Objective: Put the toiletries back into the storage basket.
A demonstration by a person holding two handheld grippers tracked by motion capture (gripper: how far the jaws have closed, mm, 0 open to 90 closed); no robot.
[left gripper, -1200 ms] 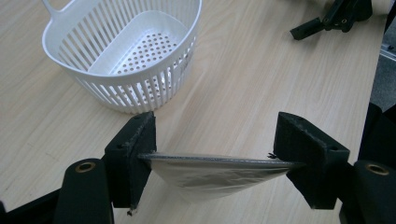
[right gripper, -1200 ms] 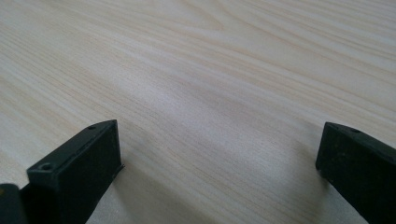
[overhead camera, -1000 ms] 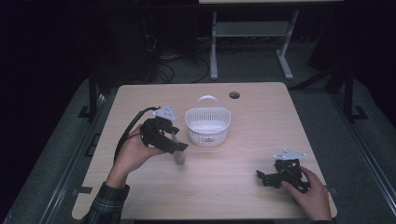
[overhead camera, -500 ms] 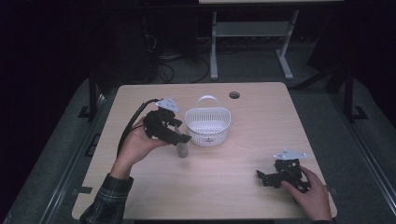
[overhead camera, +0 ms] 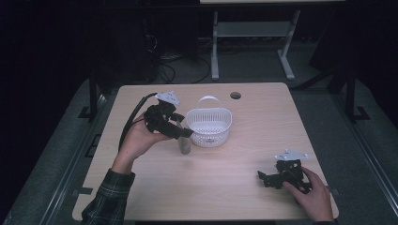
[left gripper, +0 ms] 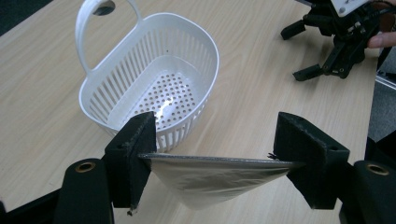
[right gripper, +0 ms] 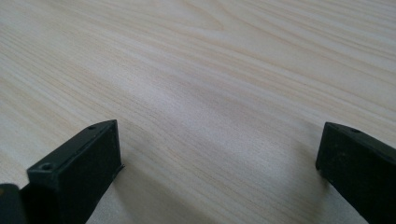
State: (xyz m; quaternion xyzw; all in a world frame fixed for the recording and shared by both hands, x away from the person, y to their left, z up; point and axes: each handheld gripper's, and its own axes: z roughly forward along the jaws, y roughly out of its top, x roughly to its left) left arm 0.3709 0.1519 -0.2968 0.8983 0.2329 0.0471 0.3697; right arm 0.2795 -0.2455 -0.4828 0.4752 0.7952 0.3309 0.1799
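Looking down from the high view, the left hand-held gripper (overhead camera: 180, 132) hung above the worktop (overhead camera: 234, 187) just left of the white basket (overhead camera: 209, 126), with a small silvery pouch (overhead camera: 184, 144) hanging from it toward the wood. That view was too coarse to show how the pouch was caught. The left gripper view made it plain: the left hand-held gripper (left gripper: 215, 156) had its two black jaws clamped on the opposite ends of the pouch's flat top edge, and the pouch (left gripper: 210, 182) sagged below them in a rounded silver belly, clear of the worktop (left gripper: 261, 93). The same view showed the basket (left gripper: 196, 46) just beyond the pouch, upright, its perforated floor bare and its handle on the far side. The right hand-held gripper (overhead camera: 272, 177) rested at the near right part of the worktop, well apart from the basket, gripped by a hand (overhead camera: 314, 199). From above its jaws were hard to judge, but the right gripper view showed them standing wide with bare wood grain (right gripper: 210, 93) between them, holding nothing.
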